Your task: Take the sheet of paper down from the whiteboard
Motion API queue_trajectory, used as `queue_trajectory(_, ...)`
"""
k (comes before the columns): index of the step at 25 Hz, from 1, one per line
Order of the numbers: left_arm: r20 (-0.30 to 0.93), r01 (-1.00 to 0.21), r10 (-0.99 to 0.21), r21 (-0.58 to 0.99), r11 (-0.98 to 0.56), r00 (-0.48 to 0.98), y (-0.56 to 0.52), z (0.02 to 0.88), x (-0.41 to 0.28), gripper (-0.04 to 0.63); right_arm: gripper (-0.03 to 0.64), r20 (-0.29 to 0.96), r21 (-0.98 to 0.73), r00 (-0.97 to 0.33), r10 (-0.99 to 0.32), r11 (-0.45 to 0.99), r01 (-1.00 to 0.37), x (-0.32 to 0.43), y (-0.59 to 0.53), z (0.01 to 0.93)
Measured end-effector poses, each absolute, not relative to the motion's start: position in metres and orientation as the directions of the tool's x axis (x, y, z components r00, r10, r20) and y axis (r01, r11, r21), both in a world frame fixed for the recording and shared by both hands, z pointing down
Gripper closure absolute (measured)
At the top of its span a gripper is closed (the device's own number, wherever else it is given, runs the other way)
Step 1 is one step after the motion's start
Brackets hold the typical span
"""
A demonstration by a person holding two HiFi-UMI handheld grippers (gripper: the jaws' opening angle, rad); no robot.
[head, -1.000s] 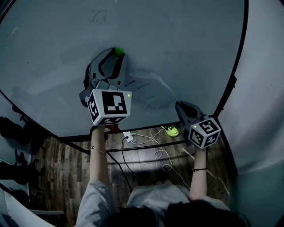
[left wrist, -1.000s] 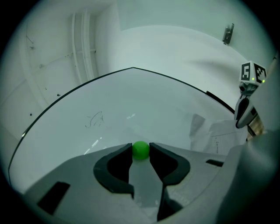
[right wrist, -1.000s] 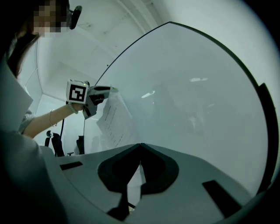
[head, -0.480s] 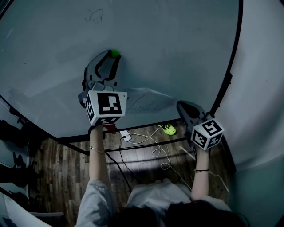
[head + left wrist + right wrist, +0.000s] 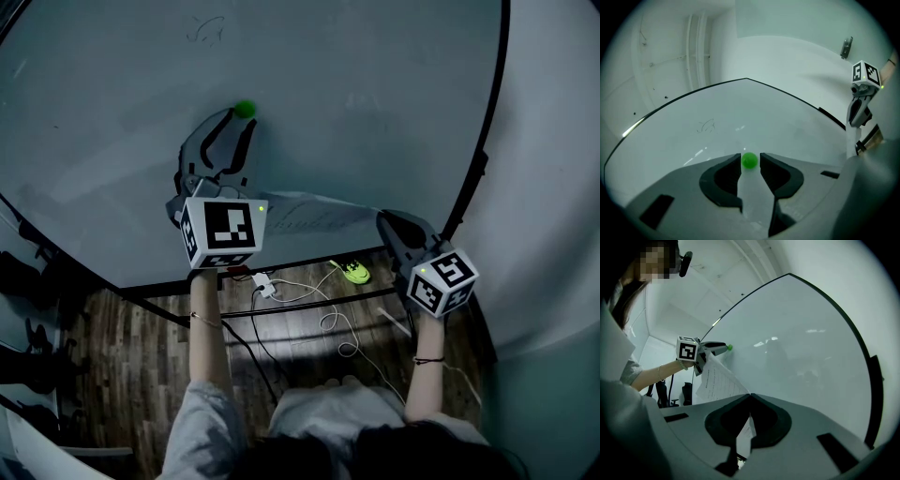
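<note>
The sheet of paper hangs away from the whiteboard, seen nearly edge-on between my two grippers. My right gripper is shut on its right edge; in the right gripper view the printed paper runs from the closed jaws up to the left gripper. My left gripper is shut on a small green magnet against the board. In the left gripper view the magnet sits pinched between the fingertips.
The whiteboard's black frame runs down the right side, a faint scribble marks the board's top. Below, on the wooden floor, lie white cables with a power strip and a yellow-green object. Dark chairs stand at the left.
The paper lay flat on the board with its print showing; now it has swung off the board and shows edge-on. The right gripper has shifted slightly right with it. The left gripper stays at the magnet.
</note>
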State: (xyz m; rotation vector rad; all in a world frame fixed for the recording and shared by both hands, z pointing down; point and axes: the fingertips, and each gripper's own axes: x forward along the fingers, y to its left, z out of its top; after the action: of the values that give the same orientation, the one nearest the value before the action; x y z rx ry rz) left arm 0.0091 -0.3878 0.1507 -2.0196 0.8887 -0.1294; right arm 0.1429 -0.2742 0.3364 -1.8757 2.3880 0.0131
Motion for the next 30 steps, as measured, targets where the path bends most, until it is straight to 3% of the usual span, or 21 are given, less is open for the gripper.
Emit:
queue_trajectory(6,-0.259,-0.587,-0.619,-0.698,-0.411,0.741,-0.365,0.167,-0.010,0.483,0.617,-0.090,-0.028,-0.269,-0.959,0.272,-0.962,0.129,-0.263,0.328)
queue_trajectory(16,-0.189,-0.649,-0.678,-0.549,-0.526,0.710,-0.343,0.223,-0.050,0.503,0.617,-0.013,0.031,-0.296,-0.955,0.296,-0.955,0.123,-0.234,0.340)
queue_trajectory(19,-0.172,-0.669,-0.698,-0.511,-0.540,0.695,-0.338,0.238,-0.063,0.520,0.617,0.011,0.032,-0.293,-0.956,0.293,-0.956,0.124,-0.226,0.347)
queue_trajectory(23,-0.144,-0.687,-0.723,-0.477,-0.548,0.676,-0.330,0.259,-0.079,0.591,0.617,0.032,0.029,-0.298,-0.954,0.299,-0.954,0.121,-0.215,0.356)
queue_trajectory(30,-0.056,-0.677,-0.712,-0.369,-0.636,0.700,-0.310,0.305,-0.084,0.591,0.617,0.032,0.027,-0.321,-0.946,0.322,-0.946,0.110,-0.208,0.365)
